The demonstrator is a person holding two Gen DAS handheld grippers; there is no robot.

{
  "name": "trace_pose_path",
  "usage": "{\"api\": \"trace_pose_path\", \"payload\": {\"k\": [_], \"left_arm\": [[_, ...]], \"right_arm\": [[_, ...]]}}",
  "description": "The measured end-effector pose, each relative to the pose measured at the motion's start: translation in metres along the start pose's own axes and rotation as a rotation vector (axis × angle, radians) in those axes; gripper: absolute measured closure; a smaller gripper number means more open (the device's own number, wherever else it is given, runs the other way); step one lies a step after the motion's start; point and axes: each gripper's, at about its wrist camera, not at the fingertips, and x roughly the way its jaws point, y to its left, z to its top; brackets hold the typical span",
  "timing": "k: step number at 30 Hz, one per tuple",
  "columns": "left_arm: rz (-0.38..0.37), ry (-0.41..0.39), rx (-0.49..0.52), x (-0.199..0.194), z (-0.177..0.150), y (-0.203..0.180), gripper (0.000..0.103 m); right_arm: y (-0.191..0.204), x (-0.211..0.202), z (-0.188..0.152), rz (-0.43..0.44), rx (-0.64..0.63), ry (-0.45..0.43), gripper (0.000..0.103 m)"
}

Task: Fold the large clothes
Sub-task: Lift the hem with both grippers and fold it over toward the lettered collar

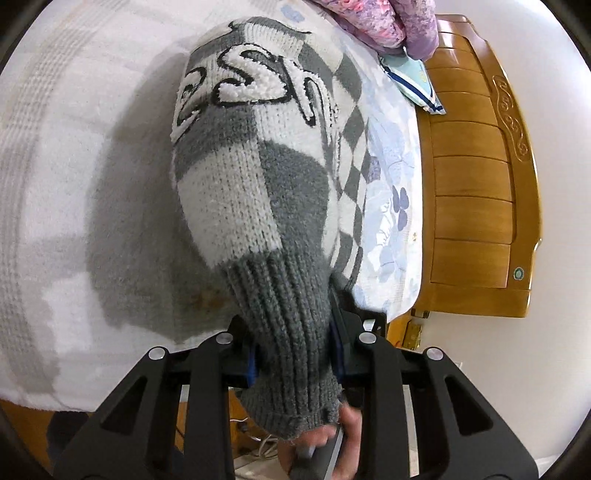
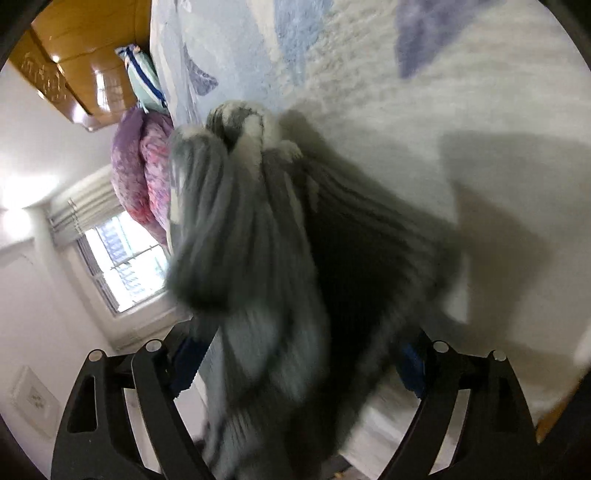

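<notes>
Your left gripper (image 1: 295, 354) clamps sweater (image 1: 255, 177) cuff between fingers; bare bedsheet (image 1: 74, 147) beyond left finger. Your right gripper (image 2: 295, 365) probably pinches blurred sweater hem.

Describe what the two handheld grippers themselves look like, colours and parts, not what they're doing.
Both match. The left gripper and right gripper have matte black linkage arms with triangular cut-outs and round silver pivot pins. Their fingers carry blue pads on the inner faces. A bare hand shows under the left one; no cables or markings are visible.

White-sheeted bed (image 1: 66, 155), floral blanket (image 1: 388, 206) — knit sweater (image 1: 258, 177), pillows (image 1: 373, 18) on it
</notes>
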Motion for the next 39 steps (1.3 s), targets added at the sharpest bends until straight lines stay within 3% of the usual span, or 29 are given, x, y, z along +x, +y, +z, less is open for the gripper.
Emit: {"api": "trace_pose_path", "payload": {"k": [3,5,8,15,20,23,31,39], "left_arm": [[0.029,0.012,-0.002,0.013,0.009,-0.009,0.075],[0.069,0.021,0.015,0.013,0.012,-0.013,0.075],[0.135,-0.001,0.075,0.008,0.021,-0.035,0.075],[0.164,-0.115,0.173,-0.060,0.042,-0.090,0.075],[0.134,-0.173,0.172,-0.128,0.048,-0.114,0.075],[0.131,-0.189,0.162,-0.172,0.045,-0.119,0.075],[0.134,-0.279,0.121,-0.283,0.038,-0.065,0.075],[0.146,-0.330,0.130,-0.411,0.078,0.028,0.075]], "right_arm": [[0.020,0.009,0.009,-0.032,-0.069,0.001,0.031],[0.043,0.009,0.008,-0.109,-0.174,0.012,0.062],[0.094,0.003,-0.006,-0.198,-0.356,0.059,0.070],[0.213,0.001,-0.046,-0.199,-0.586,0.149,0.072],[0.288,0.006,-0.102,-0.209,-0.745,0.266,0.072],[0.309,0.010,-0.138,-0.221,-0.795,0.334,0.071],[0.318,0.067,-0.234,-0.207,-0.846,0.488,0.071],[0.303,0.158,-0.366,-0.203,-0.851,0.525,0.071]]}}
